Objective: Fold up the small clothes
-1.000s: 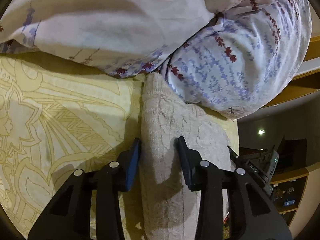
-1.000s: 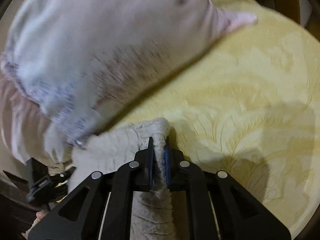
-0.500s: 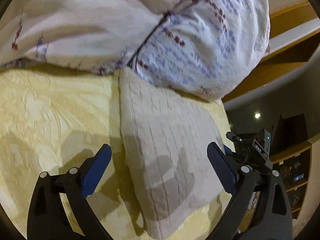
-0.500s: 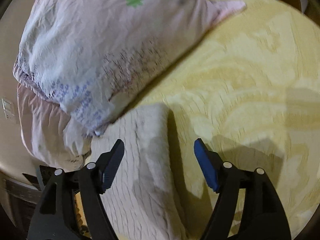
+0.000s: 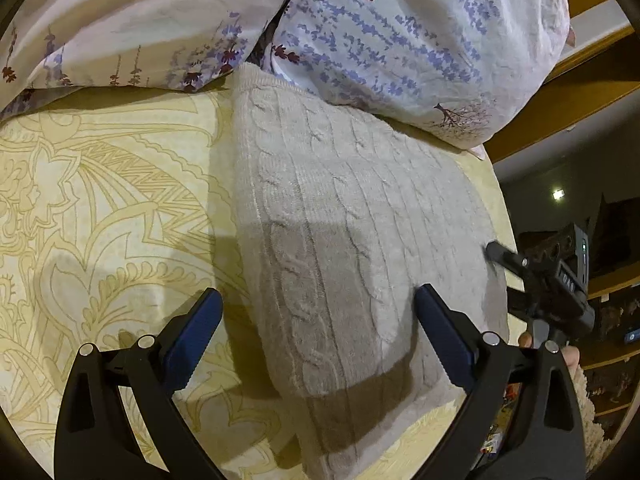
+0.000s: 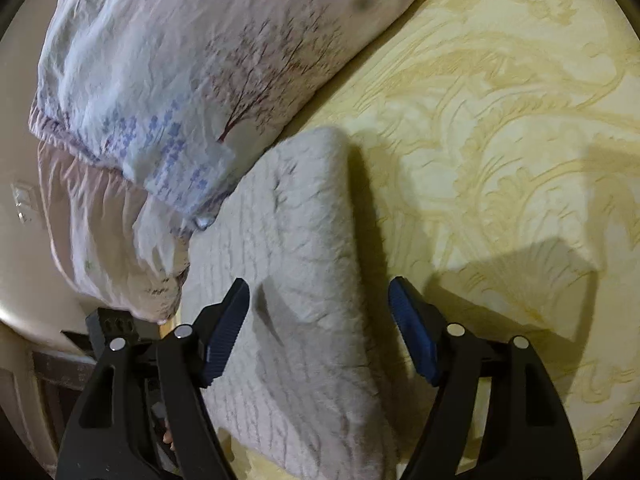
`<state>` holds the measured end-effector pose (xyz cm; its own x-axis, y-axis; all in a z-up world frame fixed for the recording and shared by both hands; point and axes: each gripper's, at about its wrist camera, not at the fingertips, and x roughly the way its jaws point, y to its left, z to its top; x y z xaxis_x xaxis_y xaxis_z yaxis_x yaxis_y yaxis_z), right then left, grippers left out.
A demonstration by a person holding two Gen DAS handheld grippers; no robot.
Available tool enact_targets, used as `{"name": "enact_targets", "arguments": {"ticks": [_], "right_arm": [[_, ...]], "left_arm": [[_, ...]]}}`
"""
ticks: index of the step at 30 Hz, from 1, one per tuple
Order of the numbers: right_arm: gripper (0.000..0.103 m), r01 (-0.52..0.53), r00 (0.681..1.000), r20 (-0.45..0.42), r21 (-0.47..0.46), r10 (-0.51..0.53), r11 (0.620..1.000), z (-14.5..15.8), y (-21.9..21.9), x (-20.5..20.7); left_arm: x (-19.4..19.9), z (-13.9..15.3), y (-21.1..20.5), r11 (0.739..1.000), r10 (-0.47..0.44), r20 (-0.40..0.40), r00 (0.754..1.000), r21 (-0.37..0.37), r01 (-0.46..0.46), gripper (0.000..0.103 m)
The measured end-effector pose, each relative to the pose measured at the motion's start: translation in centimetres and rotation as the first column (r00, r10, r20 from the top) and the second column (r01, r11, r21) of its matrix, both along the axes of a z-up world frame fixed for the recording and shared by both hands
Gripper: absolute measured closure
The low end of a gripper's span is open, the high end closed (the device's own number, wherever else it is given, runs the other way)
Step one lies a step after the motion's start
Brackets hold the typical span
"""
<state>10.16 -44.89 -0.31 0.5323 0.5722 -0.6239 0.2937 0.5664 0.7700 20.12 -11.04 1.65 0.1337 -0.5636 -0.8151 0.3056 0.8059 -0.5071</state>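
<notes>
folded sweater (image 5: 352, 248) on the bed (image 5: 100, 208)
left gripper (image 5: 316, 332) spread wide over it; right gripper (image 6: 320, 328) closing, touching nothing; pillow (image 5: 400, 40) at 12 o'clock.

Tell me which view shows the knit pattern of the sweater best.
The left wrist view: the sweater is sharp there, its cable ribs clear. The right wrist view shows it blurred, partly under the pillow.

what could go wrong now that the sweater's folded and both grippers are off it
1. The folded sweater has its far edge tucked against the floral pillow; shifting the pillow may undo the fold.
2. It lies near the bedspread edge and could slide off.
3. The right gripper jaws are closing, nothing held, above the knit; they could snag it.
</notes>
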Motion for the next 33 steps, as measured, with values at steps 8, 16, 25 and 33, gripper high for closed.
{"name": "enact_targets", "arguments": {"ticks": [8,16,25,33], "right_arm": [[0.045,-0.017,1.000,0.011,0.060,0.016,0.998,-0.3,0.7,0.4],[0.066,-0.008,1.000,0.003,0.148,0.008,0.989,-1.5,1.1,0.5],[0.073,-0.009,0.998,0.064,0.191,-0.003,0.981,0.3,2.4,0.3],[0.074,-0.082,0.988,0.141,0.188,0.056,0.979,2.5,6.0,0.6]], "left_arm": [[0.8,-0.4,-1.2,1.000,-0.008,-0.003,1.000,0.021,0.008,0.005],[2.0,-0.8,-1.7,0.997,0.019,-0.048,0.999,-0.077,-0.023,0.017],[2.4,-0.8,1.1,0.979,0.072,-0.098,0.993,-0.182,-0.089,0.053],[2.0,1.5,4.9,0.966,0.075,-0.086,0.993,-0.239,-0.094,0.060]]}}
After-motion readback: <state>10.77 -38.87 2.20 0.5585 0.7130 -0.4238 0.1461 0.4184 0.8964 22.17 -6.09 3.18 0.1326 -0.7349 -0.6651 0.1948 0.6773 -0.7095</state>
